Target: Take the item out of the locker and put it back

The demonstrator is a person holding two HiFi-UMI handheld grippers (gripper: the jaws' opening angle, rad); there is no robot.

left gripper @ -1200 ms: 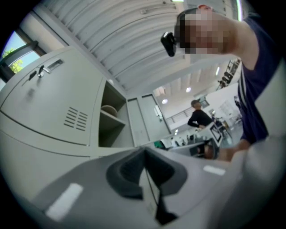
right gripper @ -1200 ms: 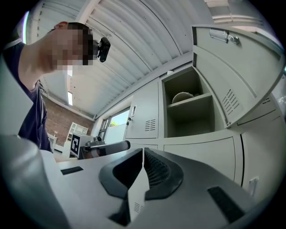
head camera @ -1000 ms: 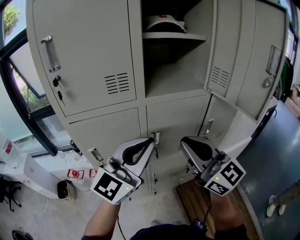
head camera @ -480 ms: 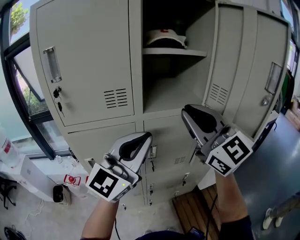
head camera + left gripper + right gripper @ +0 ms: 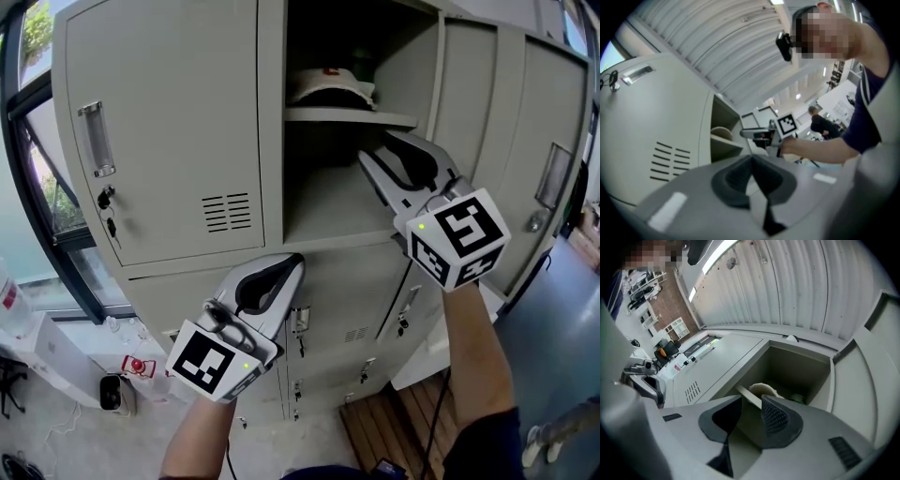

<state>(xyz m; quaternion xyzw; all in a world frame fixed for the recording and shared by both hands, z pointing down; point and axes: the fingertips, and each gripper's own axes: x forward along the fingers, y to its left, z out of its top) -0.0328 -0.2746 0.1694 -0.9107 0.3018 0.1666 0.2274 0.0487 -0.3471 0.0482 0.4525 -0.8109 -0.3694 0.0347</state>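
At the locker (image 5: 169,141), upper open compartment, I find the cap (image 5: 330,86) lying on the shelf (image 5: 375,118), untouched. My right gripper (image 5: 375,147) is raised at the compartment's mouth, just below the shelf edge. Its jaws are opening, with nothing between them, and the cap is well beyond the tips. My left gripper (image 5: 295,267) hangs lower, in front of the locker's closed lower doors (image 5: 347,272), jaws pressed together and empty. The compartment's door (image 5: 525,122) stands swung open at the right.
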